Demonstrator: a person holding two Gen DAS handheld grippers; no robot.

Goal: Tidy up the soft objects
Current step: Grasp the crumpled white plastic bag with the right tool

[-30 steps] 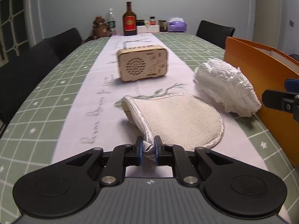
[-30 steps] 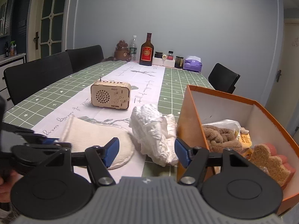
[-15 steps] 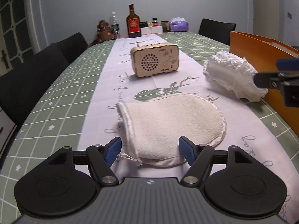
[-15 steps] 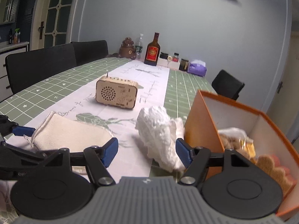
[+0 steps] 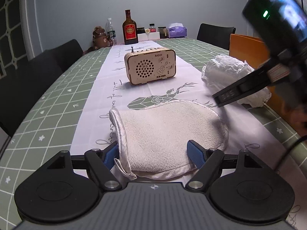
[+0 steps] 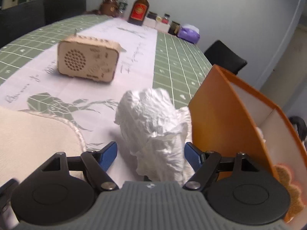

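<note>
A cream terry wash mitt [image 5: 168, 132] lies flat on the white table runner; its edge also shows in the right wrist view [image 6: 34, 136]. My left gripper [image 5: 153, 156] is open, with the mitt's near end between its blue pads. A crumpled white soft bundle [image 6: 155, 132] lies beside the orange box [image 6: 226, 118]; it also shows in the left wrist view [image 5: 232, 74]. My right gripper [image 6: 150, 156] is open, its pads on either side of the bundle's near end. It reaches in from the right in the left wrist view [image 5: 249, 90]. The box holds brown soft items [image 6: 287, 184].
A wooden radio [image 5: 149, 68] stands upright on the runner behind the mitt. A liquor bottle [image 5: 130, 28], water bottle, bear figure, jars and a tissue box [image 5: 176, 31] stand at the table's far end. Black chairs line both sides.
My left gripper let go of the mitt's loop, opened wide and now straddles the mitt. My right gripper moved down and forward until its open pads flank the white bundle.
</note>
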